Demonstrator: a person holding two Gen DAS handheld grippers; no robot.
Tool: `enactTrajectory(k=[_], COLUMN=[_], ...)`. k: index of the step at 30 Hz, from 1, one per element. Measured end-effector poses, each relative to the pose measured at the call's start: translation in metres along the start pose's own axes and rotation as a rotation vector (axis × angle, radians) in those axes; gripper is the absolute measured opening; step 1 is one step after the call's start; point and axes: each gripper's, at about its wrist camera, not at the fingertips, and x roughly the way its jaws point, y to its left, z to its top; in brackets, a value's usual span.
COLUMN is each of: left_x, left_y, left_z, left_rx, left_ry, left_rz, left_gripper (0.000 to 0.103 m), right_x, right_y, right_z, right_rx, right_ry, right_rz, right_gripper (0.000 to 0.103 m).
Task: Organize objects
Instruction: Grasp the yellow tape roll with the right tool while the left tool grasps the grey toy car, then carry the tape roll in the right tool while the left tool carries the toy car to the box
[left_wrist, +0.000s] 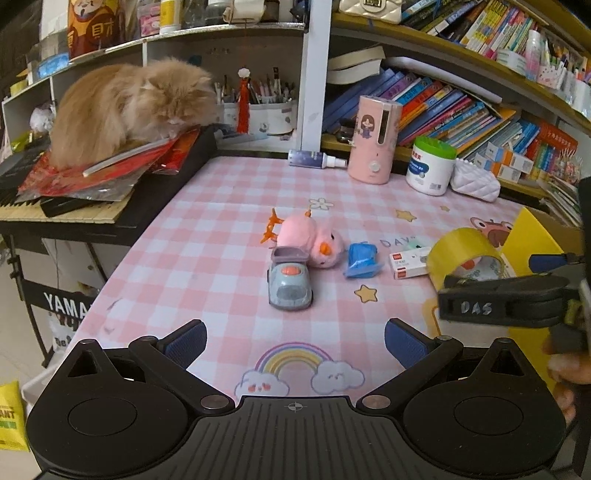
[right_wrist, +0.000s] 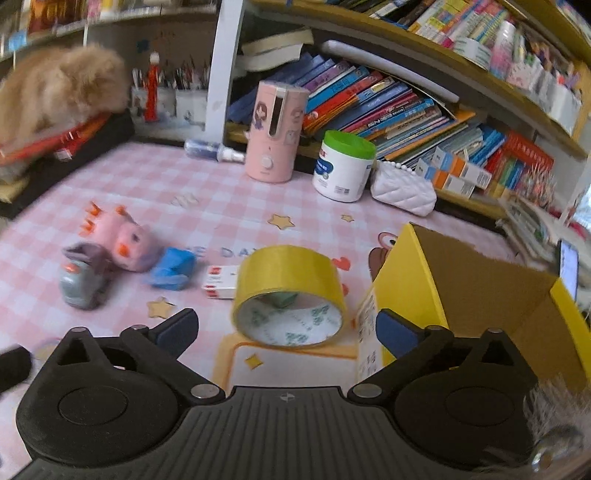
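On the pink checked table mat (left_wrist: 207, 236) lie a grey toy car (left_wrist: 290, 286), a pink plush chick (left_wrist: 310, 240), a blue crumpled piece (left_wrist: 362, 260) and a small white-and-red box (left_wrist: 408, 262). My left gripper (left_wrist: 295, 343) is open and empty, a little short of the car. A yellow tape roll (right_wrist: 290, 295) stands on its side just ahead of my right gripper (right_wrist: 286, 328). That gripper is open wide, its pads clear of the roll. An open yellow cardboard box (right_wrist: 461, 280) stands right of the roll. The right gripper's black finger (left_wrist: 495, 302) shows at the left wrist view's right edge.
A fluffy orange cat (left_wrist: 129, 110) lies on papers atop a keyboard at the table's left. Along the back stand a spray bottle (left_wrist: 317, 158), a pink humidifier (left_wrist: 375, 144), a green-lidded white jar (left_wrist: 430, 166) and a white quilted pouch (left_wrist: 476, 181). Bookshelves rise behind.
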Motion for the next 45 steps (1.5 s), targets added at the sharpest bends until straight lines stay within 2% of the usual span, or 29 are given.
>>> enactTrajectory(k=[3,6,9,15,20,22,24,25,27,29,31,45], left_x=[0.009,0.017,0.029,0.064,0.093,0.102,0.108,0.111,0.116,0.119,0.118,0.049], left_y=[0.001,0.003,0.006,0.002,-0.006,-0.009,-0.011,-0.012,-0.013,-0.014,-0.013,0.01], left_z=[0.005,0.008,0.015,0.032,0.038,0.038,0.037,0.036,0.035,0.033,0.032,0.033], left_rx=[0.005,-0.004,-0.014,0.01,0.054,0.066,0.076,0.079,0.083,0.089,0.098,-0.013], left_ry=[0.004,0.007,0.016,0.053,0.097,0.108,0.114,0.119,0.132,0.142,0.136,0.043], left_rz=[0.006,0.002,0.0,0.03,0.044,0.049,0.052,0.05,0.05,0.054,0.074,-0.034], left_gripper=[0.103,0.103,0.103,0.101,0.085,0.083,0.078,0.072,0.064,0.047,0.04,0.039], right_x=[0.019,0.033,0.046,0.066,0.071,0.074,0.076,0.077,0.078,0.079,0.077,0.021], right_y=[0.006,0.014,0.02,0.022,0.024,0.024,0.025,0.025,0.024,0.023,0.021,0.017], right_z=[0.0,0.0,0.004,0.004,0.002,0.001,0.001,0.0,-0.001,-0.001,0.0,0.008], right_rx=[-0.053,-0.123,-0.166,-0.204,-0.223,-0.232,-0.241,-0.247,-0.255,-0.255,-0.248,-0.115], right_ry=[0.031,0.024,0.035,0.067,0.066,0.067,0.064,0.065,0.069,0.069,0.067,0.053], right_rz=[-0.021,-0.045,-0.038,-0.042,-0.054,-0.061,-0.073,-0.082,-0.09,-0.086,-0.058,0.192], right_gripper=[0.103,0.103,0.103,0.103,0.101,0.1,0.094,0.088,0.087,0.086,0.086,0.086])
